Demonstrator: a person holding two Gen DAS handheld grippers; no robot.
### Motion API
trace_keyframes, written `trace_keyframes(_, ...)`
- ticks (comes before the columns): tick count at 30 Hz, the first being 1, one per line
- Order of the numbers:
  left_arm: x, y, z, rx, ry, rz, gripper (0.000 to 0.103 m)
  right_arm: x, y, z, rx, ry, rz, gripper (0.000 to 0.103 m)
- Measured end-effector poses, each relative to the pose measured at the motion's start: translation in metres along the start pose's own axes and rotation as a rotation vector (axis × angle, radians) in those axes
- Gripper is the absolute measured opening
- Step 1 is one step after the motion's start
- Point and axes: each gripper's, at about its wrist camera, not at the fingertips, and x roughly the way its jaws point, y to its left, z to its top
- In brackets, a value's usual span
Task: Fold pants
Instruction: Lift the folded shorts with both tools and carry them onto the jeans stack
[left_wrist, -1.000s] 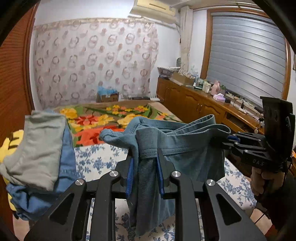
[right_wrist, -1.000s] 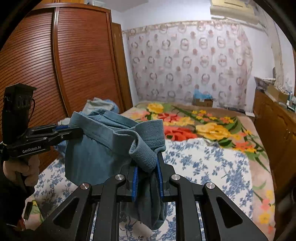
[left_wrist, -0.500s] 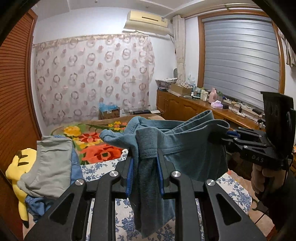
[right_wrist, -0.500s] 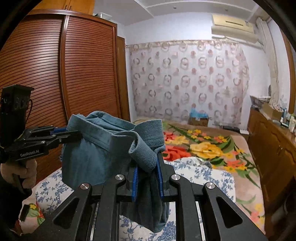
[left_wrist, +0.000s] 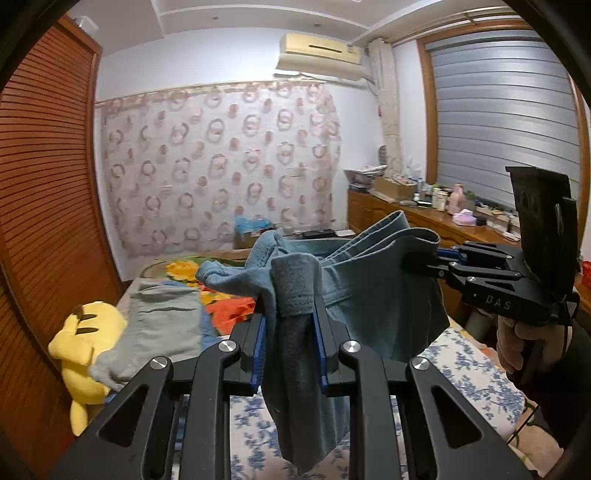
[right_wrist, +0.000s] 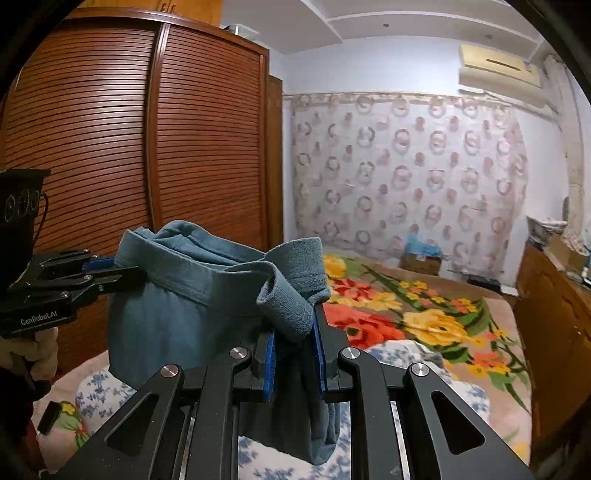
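I held the blue-grey pants (left_wrist: 373, 295) up in the air above the bed (right_wrist: 424, 325), one end of the waistband pinched in each gripper. My left gripper (left_wrist: 290, 347) was clamped narrow on a bunched corner of the cloth, its blue pads (left_wrist: 258, 354) pressing from both sides, with the rest hanging down between the fingers. My right gripper (right_wrist: 295, 354) was closed the same way on the other corner, a rolled fold of fabric lying over its tips. From each wrist view the other gripper showed at the far end of the waistband, biting the edge, so the cloth sagged loosely between them rather than hanging flat.

Below the pants lay a blue-flowered sheet (left_wrist: 469, 373) near me and a bright floral blanket (right_wrist: 436, 314) farther off. To the left on the bed sat a yellow plush toy (left_wrist: 86, 343) with a grey garment (left_wrist: 162, 332) beside it, possibly resting over more clothes, though the view there was too cramped to say. A louvred wooden wardrobe (right_wrist: 110, 147) stood at the left.
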Motion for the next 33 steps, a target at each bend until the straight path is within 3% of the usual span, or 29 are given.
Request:
trace_keyframes(10, 0.013, 0.042, -0.013, -0.056, 0.033, 0.072, 0.023, 0.055, -0.019, 0.006, -0.029, 0.033, 0.072, 0.017)
trace_keyframes(25, 0.06, 0.096, -0.028, -0.134, 0.098, 0.107, 0.023, 0.126, -0.043, 0.019, -0.06, 0.084, 0.104, 0.017)
trace_keyframes(33, 0.07, 0.111, -0.023, -0.143, 0.058, 0.155, 0.023, 0.169, -0.05, 0.032, -0.076, 0.09, 0.126, 0.017)
